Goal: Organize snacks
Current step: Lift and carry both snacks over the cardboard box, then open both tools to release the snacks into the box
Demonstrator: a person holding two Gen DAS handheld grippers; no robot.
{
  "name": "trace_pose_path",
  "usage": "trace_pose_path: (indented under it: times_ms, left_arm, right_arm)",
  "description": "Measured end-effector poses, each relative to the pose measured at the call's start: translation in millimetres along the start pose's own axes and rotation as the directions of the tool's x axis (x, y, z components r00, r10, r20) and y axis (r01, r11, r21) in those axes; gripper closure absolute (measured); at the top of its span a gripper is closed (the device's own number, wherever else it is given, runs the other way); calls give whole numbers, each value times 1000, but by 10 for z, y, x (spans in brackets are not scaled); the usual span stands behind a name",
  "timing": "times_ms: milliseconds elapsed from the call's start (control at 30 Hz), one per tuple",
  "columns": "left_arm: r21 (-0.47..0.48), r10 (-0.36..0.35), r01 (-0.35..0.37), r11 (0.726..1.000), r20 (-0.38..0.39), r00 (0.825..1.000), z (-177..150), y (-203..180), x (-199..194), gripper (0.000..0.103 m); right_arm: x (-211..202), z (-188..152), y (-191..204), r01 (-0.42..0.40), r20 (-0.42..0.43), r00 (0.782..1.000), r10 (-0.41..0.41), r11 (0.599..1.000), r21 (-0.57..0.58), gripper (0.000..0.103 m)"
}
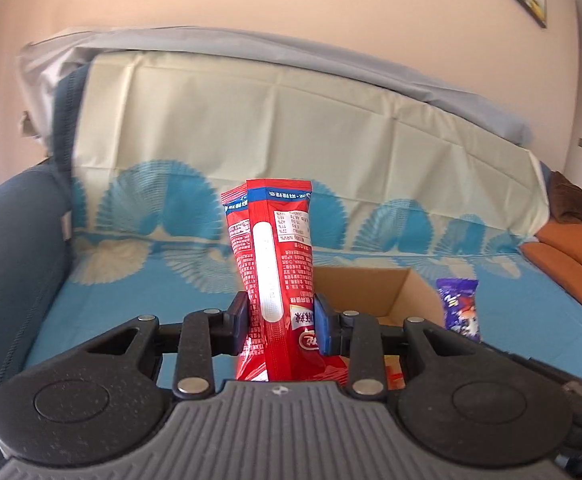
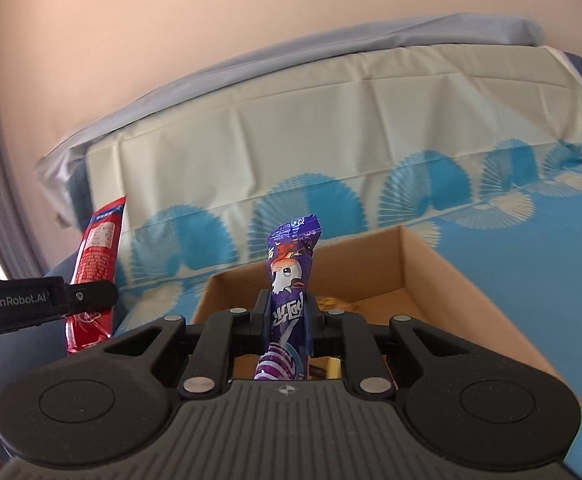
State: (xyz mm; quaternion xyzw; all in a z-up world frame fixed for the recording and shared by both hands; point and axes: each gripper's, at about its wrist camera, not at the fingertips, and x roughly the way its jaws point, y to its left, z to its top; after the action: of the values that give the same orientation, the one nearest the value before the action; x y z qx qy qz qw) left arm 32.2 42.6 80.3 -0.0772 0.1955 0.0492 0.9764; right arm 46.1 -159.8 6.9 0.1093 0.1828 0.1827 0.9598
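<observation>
While both hands hover with a packet apiece, everything turns on the open brown cardboard box [image 2: 419, 268], which sits on the sofa's blue-and-cream fan-patterned cover [image 2: 531, 216] just ahead of and below the two grippers. Its stiff, matte walls stand square, and a few bright wrappers show on its floor. Left of the box, the left gripper [image 1: 282, 320] is clamped partway on a glossy red plastic snack packet [image 1: 275, 264], crinkly and flat, standing on end with its long axis upright. Nearer the box, almost over its near wall, the right gripper [image 2: 287, 320] is pinched almost closed on a slimmer purple foil packet with a cartoon figure [image 2: 291, 272], also upright. I'd judge the right hand the nearer one to drop its packet in.
</observation>
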Motion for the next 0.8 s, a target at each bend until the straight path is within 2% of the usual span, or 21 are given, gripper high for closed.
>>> trace_pose_path:
  times_ms: [200,500,600,633,667,700,800]
  left_arm:
    - [67,-68,67,995,12,998,99,-443,240,66]
    - [78,-115,115,990,7,993,264,-723,390,62]
    - [105,-128,124,987,23,992,280,-764,280,41]
    - [107,-130,126,986,27,991,272,-752,218,28]
    - [104,-132,129,986,29,991,256,-728,154,20]
    - [99,-137,134,986,27,990,235,-698,95,19]
    - [81,-119,120,989,-19,993,142,-595,-84,17]
  right_arm:
    - [12,34,-218,52,13,999,-53,997,56,87]
    - [9,64,-339,104,33,994,-107,992,75,87]
    - [13,64,-364,119,33,992,-122,990,71,84]
    - [19,59,-367,131,28,991,-133,989,71,83]
    - [30,53,-374,141,16,990,-143,987,71,71]
    - [31,46,-386,150,5,989,-151,986,76,53]
    - [-11,40,-401,172,6,985,-173,982,82,39]
